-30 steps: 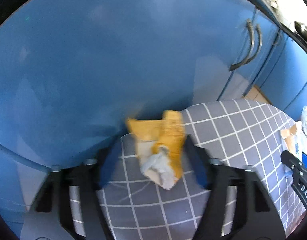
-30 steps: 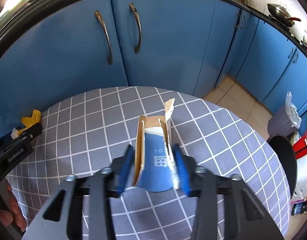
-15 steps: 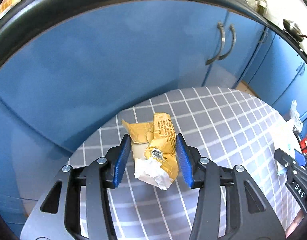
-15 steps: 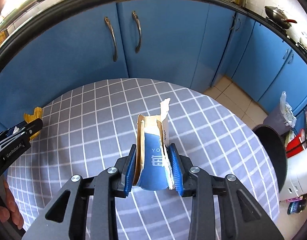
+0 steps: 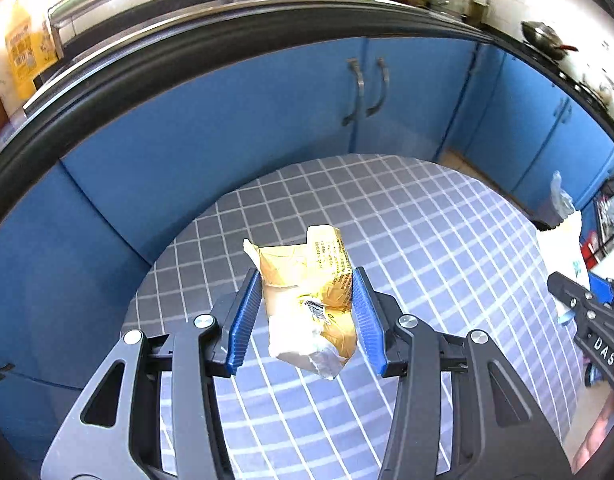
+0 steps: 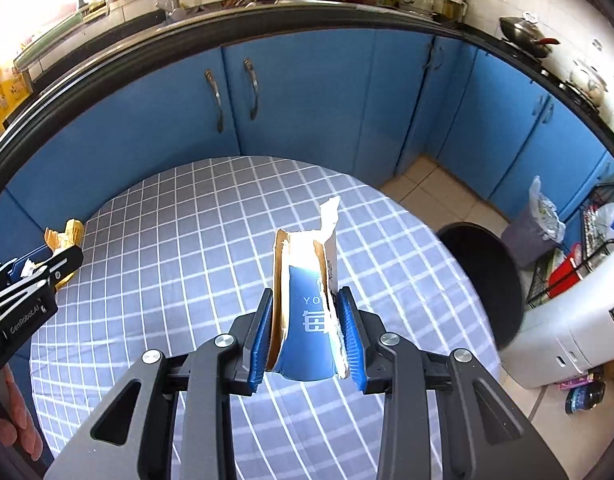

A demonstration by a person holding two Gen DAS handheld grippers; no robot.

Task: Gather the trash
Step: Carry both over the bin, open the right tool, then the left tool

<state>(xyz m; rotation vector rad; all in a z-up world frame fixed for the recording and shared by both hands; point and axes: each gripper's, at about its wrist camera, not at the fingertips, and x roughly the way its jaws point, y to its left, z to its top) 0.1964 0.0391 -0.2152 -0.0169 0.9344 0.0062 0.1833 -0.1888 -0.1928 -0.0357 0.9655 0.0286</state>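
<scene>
Yellow wrapper (image 5: 307,280) — grey-checked tablecloth (image 5: 427,220)

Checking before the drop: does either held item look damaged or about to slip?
Both are crushed trash, as expected. The blue paper cup in the right gripper is flattened and torn. The left gripper pinches the crumpled yellow wrapper.

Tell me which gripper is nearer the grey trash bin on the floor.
Right. The right gripper sits on the table side toward the trash bin; the left gripper is farther across.
</scene>
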